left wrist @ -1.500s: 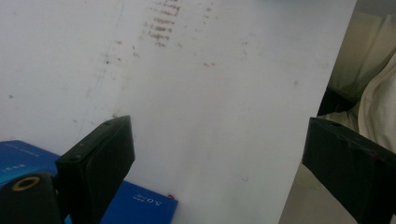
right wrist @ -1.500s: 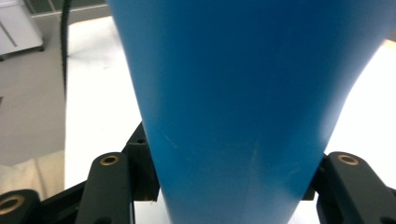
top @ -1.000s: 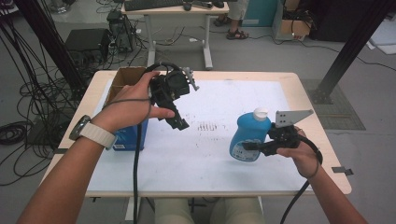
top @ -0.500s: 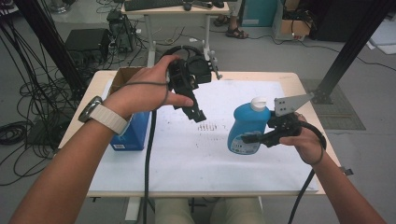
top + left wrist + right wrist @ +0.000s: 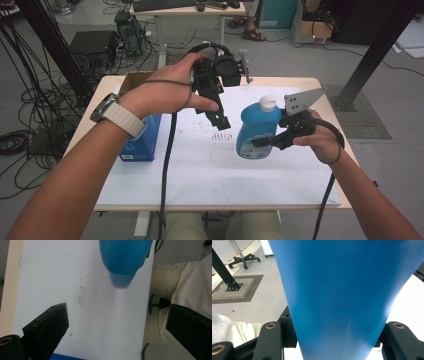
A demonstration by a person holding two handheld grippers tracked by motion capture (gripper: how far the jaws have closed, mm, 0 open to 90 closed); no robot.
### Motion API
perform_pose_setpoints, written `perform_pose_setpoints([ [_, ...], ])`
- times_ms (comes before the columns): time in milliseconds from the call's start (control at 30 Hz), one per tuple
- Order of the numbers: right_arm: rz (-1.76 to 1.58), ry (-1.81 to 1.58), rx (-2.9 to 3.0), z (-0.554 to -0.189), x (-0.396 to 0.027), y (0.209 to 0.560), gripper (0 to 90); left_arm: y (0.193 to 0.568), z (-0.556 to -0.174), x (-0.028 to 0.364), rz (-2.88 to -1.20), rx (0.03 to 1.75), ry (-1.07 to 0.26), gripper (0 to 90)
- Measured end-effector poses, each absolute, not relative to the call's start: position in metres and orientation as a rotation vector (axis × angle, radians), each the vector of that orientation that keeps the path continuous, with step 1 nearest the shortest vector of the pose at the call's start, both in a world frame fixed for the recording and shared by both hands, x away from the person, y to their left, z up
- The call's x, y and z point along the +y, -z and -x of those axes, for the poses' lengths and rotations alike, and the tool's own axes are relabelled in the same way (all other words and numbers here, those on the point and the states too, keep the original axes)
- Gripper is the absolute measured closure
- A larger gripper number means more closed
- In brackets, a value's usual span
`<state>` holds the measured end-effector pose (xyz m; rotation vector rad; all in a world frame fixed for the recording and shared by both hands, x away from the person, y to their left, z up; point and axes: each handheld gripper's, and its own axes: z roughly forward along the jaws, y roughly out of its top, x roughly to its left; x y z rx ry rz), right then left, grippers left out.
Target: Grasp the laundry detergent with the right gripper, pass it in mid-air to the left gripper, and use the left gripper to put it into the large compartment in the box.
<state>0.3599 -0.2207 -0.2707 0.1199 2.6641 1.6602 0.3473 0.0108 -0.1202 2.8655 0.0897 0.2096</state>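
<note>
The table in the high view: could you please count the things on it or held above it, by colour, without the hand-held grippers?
Blue: 2, the bottle with a white cap, held above the sheet, and the blue box at the left edge.
White: 1, the sheet covering the table top.
Brown: 1, the cardboard box at the far left corner.
Total: 4

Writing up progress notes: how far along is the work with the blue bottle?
Done: the right gripper is shut on the blue bottle, lifted off the white mat. In hand: the left gripper, open and empty, hangs beside its white cap. Left: the cap looks untouched; the blue box stays at the table's left.
</note>
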Motion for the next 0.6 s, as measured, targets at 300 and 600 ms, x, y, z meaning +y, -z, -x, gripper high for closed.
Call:
perform_pose_setpoints([
  [300,-0.058,-1.636,2.674,-0.363,-0.21,0.267,42.8,0.121,-0.346,0.006,-2.865,0.075,-0.197,4.7],
  [600,-0.032,-1.625,2.691,-0.363,-0.2,0.271,42.9,0.125,-0.345,0.003,-2.857,0.064,-0.179,5.0],
])
